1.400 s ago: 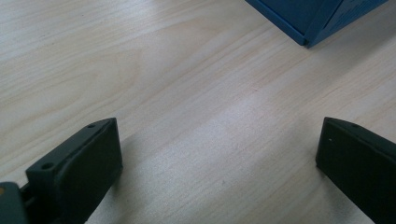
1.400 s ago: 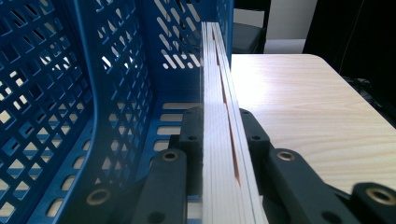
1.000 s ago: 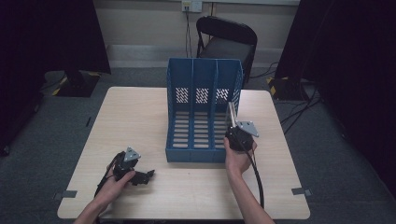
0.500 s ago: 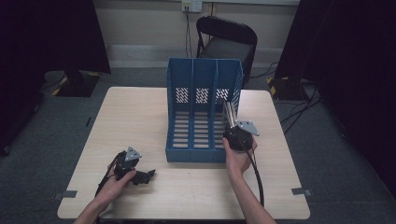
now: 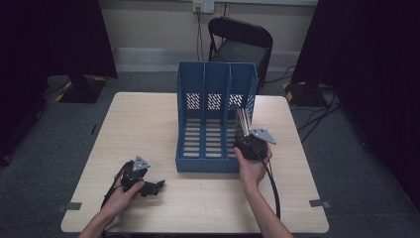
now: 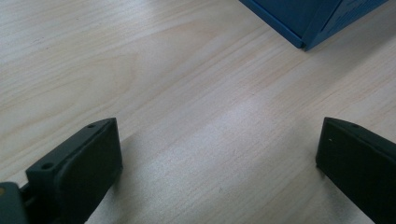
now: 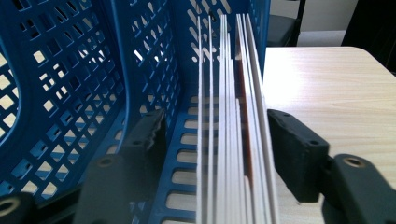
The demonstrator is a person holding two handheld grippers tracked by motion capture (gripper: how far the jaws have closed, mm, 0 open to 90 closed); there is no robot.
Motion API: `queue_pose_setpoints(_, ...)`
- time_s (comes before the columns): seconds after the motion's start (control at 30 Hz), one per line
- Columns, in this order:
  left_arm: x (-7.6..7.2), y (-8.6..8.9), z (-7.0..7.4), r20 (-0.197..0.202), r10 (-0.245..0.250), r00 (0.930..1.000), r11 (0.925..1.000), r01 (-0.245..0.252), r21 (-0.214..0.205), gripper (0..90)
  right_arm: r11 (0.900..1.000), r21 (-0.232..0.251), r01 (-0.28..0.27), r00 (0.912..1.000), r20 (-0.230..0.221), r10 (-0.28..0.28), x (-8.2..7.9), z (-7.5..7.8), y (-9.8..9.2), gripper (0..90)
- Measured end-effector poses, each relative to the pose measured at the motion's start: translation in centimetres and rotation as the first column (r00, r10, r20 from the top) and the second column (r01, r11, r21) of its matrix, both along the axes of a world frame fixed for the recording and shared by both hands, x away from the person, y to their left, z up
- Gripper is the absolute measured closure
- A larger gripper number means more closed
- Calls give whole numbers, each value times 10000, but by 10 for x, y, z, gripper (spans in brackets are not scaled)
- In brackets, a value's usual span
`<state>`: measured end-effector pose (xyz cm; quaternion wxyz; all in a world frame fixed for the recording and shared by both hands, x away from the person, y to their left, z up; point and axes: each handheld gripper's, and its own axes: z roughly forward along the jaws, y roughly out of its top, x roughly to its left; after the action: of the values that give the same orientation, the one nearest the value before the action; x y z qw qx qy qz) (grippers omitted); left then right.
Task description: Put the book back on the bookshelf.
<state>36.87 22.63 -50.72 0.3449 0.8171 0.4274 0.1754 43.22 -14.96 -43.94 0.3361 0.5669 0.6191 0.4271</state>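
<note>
A blue three-slot file rack [image 5: 218,79] stands at the middle of the table. A stack of thin white sheets [image 5: 243,120] stands on edge in its right slot. My right gripper [image 5: 247,136] is at the front of that slot. In the right gripper view its jaws stand on either side of the stack [image 7: 233,116]: the right jaw touches it and a gap shows at the left jaw, so the right gripper [image 7: 217,116] is open. My left gripper [image 5: 152,187] rests at the front left of the table. This left gripper [image 6: 219,140] is open, with bare wood between its jaws.
The wooden table [image 5: 148,124] has free room to the left of the rack and along its front edge. The rack's front corner [image 6: 317,18] lies ahead of the left gripper. A black cable [image 5: 272,188] trails from the right gripper. A black chair [image 5: 242,42] stands behind the table.
</note>
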Motion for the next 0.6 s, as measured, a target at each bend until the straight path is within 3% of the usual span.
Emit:
queue_pose_setpoints(0.47,-2,1,0,-5,-84,10000,10000,84,8,0,9968,264,-760,9971,-8,761,-7,8,-9,245)
queue_pose_setpoints(0.6,-2,1,0,-3,-87,10000,10000,87,4,0,9942,291,-1040,9942,296,1031,-12,11,-12,216)
